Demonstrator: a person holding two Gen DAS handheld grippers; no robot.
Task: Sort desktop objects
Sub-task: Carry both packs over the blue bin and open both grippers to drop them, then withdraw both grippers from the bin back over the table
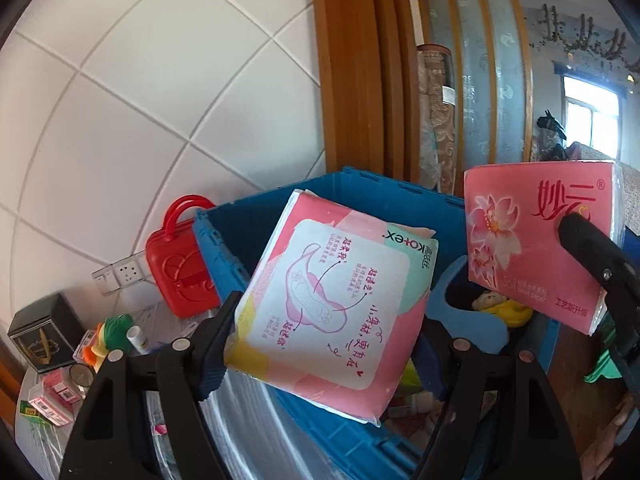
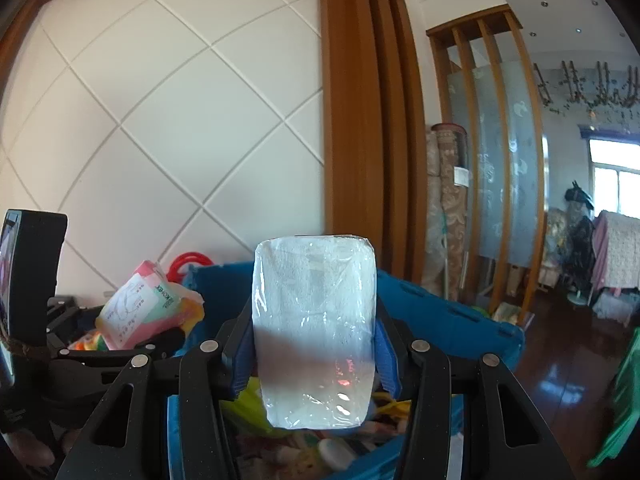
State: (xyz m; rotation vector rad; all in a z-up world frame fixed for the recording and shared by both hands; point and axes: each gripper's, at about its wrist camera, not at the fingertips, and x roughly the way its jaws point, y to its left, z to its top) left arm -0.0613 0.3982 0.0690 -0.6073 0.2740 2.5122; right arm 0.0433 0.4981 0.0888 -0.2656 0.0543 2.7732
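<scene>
- left tongs clamp the pad pack by its sides, above the blue crate; the soft pack could bow and slide out early.
- right tongs pinch the tissue pack over the crate; its slick wrap may slip.
- the two packs hang close together and could knock.

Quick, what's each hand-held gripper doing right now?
Left hand-held gripper: closed on the Kotex pack.
Right hand-held gripper: closed on the pink tissue pack.
</scene>
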